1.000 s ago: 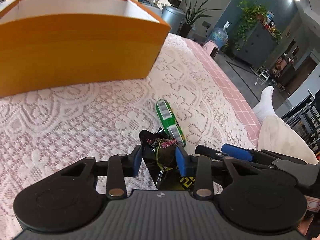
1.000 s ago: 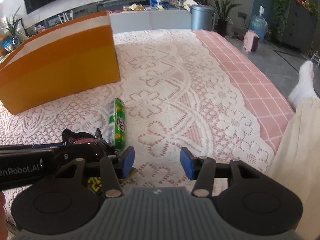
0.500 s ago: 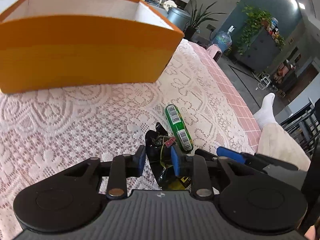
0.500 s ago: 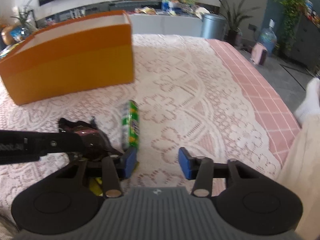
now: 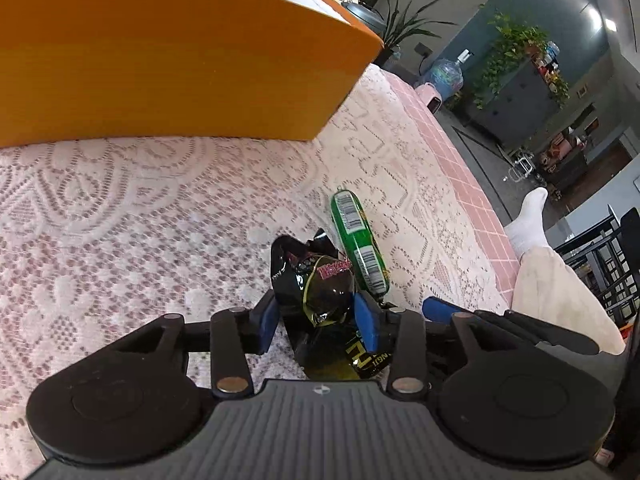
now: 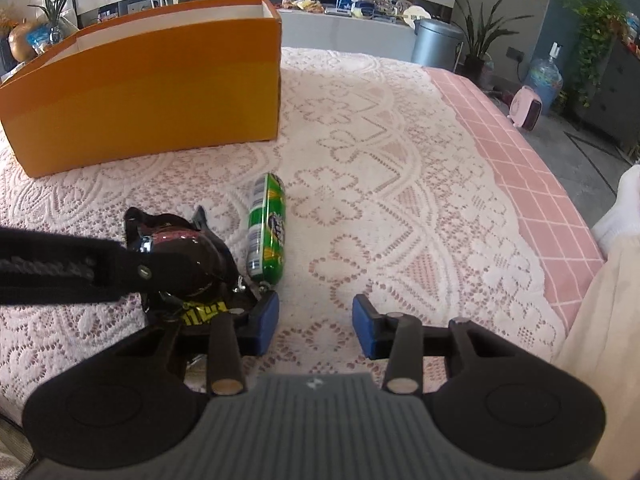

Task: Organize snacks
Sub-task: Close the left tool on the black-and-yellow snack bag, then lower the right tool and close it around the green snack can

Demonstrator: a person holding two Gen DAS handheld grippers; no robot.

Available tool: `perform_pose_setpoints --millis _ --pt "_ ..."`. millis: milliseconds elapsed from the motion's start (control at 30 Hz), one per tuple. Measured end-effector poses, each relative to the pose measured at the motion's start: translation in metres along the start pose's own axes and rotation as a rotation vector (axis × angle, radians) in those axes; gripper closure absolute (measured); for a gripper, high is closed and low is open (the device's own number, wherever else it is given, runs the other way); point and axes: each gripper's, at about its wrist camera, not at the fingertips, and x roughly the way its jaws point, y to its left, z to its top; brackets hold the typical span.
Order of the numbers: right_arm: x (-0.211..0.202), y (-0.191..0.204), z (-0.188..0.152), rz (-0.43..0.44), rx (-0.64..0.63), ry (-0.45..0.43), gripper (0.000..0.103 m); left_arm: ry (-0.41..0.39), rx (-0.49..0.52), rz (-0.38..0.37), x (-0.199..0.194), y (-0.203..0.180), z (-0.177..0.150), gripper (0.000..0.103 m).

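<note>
My left gripper [image 5: 316, 316] is shut on a black snack bag [image 5: 320, 288] and holds it just above the lace tablecloth; the bag also shows in the right wrist view [image 6: 184, 260], partly hidden by the left gripper's arm. A green snack tube [image 5: 358, 246] lies on the cloth just right of the bag, and shows in the right wrist view [image 6: 267, 228]. My right gripper [image 6: 316, 328] is open and empty, low over the cloth just right of the tube's near end. An orange box [image 5: 160, 60] [image 6: 148, 88] with a white inside stands behind; its contents are hidden.
The table's right edge shows pink checked cloth [image 6: 532, 184]. A person's leg in a white sock [image 5: 532, 216] is beyond that edge. A grey bin [image 6: 436, 42] and plants stand on the floor far back.
My left gripper has closed tighter on the black bag and moved forward toward the orange box. The right gripper has shifted a little and stays open.
</note>
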Motion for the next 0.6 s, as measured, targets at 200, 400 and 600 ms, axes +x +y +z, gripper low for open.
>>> perform_pose_setpoints --millis 200,400,600 --pt "-0.001 0.0 0.0 0.01 0.001 -0.002 0.064 -0.037 0.014 0.011 0.007 -0.004 0.005 0.052" --pt "-0.001 0.001 0.0 0.015 -0.006 -0.005 0.064 -0.072 0.068 0.035 0.014 -0.01 0.008 0.049" --pt "-0.001 0.001 0.0 0.02 -0.007 -0.006 0.064 -0.093 0.09 0.046 0.015 -0.013 0.006 0.052"
